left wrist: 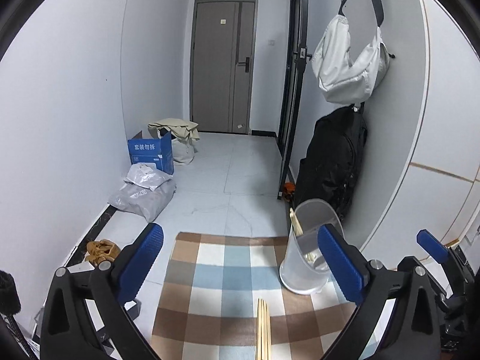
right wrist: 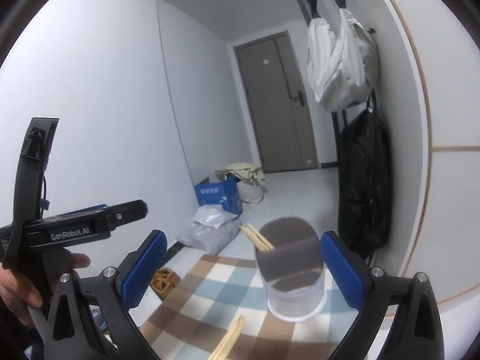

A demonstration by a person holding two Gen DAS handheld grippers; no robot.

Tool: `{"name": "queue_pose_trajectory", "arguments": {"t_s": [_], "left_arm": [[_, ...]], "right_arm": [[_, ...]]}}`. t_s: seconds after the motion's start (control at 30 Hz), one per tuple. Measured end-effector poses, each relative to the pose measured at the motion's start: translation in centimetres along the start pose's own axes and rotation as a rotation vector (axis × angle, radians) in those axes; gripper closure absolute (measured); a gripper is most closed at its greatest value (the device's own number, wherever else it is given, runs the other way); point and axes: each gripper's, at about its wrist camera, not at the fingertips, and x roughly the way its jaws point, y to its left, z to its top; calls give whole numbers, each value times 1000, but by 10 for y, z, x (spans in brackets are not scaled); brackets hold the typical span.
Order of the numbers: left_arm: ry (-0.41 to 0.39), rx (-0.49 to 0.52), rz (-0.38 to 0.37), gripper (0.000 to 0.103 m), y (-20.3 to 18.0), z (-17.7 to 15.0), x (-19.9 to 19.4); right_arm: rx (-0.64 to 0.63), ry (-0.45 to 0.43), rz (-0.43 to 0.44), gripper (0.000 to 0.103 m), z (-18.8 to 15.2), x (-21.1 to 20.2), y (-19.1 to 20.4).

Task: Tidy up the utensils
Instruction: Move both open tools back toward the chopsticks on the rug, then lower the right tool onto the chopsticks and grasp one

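A checked cloth (left wrist: 210, 273) covers the table in front of me. A clear plastic holder (left wrist: 303, 258) stands on it at the right, with a few wooden chopsticks (left wrist: 295, 225) leaning inside. More loose chopsticks (left wrist: 263, 330) lie on the cloth near the front edge. My left gripper (left wrist: 243, 267) is open and empty, its right pad just in front of the holder. My right gripper (right wrist: 243, 270) is also open; the holder (right wrist: 291, 279) stands ahead, close to its right pad, untouched. The loose chopsticks (right wrist: 231, 339) lie below it. A hand (right wrist: 18, 285) holds the left gripper's black body (right wrist: 75, 231).
A blue box (left wrist: 151, 153), grey parcel bags (left wrist: 144, 192) and a beige cloth bag (left wrist: 177, 138) sit on the floor by the left wall. A white bag (left wrist: 348, 63) and a black backpack (left wrist: 333, 162) hang at the right. A grey door (left wrist: 222, 66) closes the corridor.
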Motion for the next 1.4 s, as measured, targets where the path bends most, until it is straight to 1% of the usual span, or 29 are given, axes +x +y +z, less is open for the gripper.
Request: {"name": "queue_pose_trajectory", "arguments": {"t_s": [0.13, 0.27, 0.43, 0.53, 0.6, 0.63, 0.7, 0.73, 0.8, 0.87, 0.93, 1.0, 1.13, 1.2, 1.33, 1.37, 1.4], "left_arm": [[-3, 0, 2, 3, 6, -17, 0], [4, -33, 21, 3, 14, -33, 6], [19, -37, 27, 3, 22, -51, 15], [62, -31, 20, 3, 26, -59, 25], [90, -43, 11, 3, 32, -63, 32], [99, -52, 18, 3, 35, -66, 35], [118, -62, 32, 3, 41, -71, 40], [142, -71, 39, 3, 44, -72, 44], [188, -102, 15, 3, 51, -73, 51], [200, -111, 9, 3, 55, -73, 53], [206, -108, 20, 3, 59, -74, 56], [221, -115, 26, 3, 63, -75, 60], [246, -150, 33, 3, 74, -74, 69], [252, -161, 41, 3, 79, -73, 72], [267, -193, 42, 3, 87, -73, 74], [270, -200, 42, 3, 89, -72, 74], [274, -207, 41, 3, 91, -72, 75]], "right_arm": [[8, 31, -5, 0, -19, 1, 1], [10, 66, -25, 0, -35, 5, 5], [5, 162, -44, 1, -57, 20, 10], [-15, 212, -47, 4, -68, 29, 14], [-25, 258, -40, 15, -75, 38, 17], [-28, 285, -42, 16, -79, 43, 17], [-28, 326, -45, 24, -86, 51, 17], [-24, 359, -51, 27, -90, 58, 16], [-16, 413, -50, 39, -97, 70, 15], [-14, 466, -54, 40, -105, 81, 15], [-27, 516, -62, 44, -113, 94, 16], [-31, 564, -71, 53, -121, 106, 17], [-17, 682, -89, 63, -144, 136, 16], [0, 720, -88, 75, -152, 147, 16], [-14, 754, -99, 77, -160, 163, 21], [-20, 761, -104, 79, -161, 165, 22], [-28, 771, -111, 82, -162, 169, 24]]}}
